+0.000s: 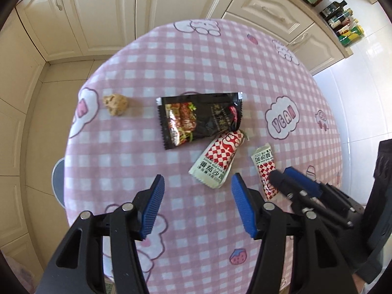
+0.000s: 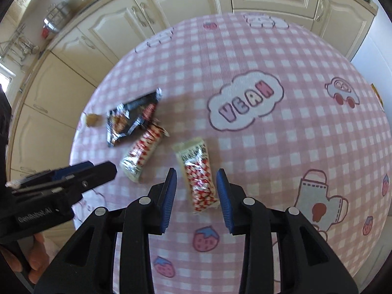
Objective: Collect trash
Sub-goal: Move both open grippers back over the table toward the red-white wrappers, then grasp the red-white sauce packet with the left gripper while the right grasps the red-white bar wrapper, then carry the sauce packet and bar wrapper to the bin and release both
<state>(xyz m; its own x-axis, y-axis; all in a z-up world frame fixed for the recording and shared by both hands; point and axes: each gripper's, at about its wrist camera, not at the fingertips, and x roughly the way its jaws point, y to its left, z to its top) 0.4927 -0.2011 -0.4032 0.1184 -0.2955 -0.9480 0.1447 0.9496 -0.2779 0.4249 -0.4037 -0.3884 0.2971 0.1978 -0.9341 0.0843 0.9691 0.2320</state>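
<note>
- Trash is scattered on the checked counter (image 1: 196, 56): a black wrapper (image 1: 198, 118), a large sauce packet (image 1: 219, 163), a small sauce packet (image 2: 199, 178) and a crumpled ball (image 1: 115, 104).
- The right tool (image 2: 197, 191) is spread wide either side of the small sauce packet, judged as lined up for pickup; contact cannot be told.
- The left tool (image 1: 197, 191) is held wide and empty, near the large sauce packet.

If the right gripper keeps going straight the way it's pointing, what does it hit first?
Most likely the small red-checkered ketchup packet: it lies on the tablecloth between the open fingers of the right gripper. Its height above the packet is unclear.
</note>
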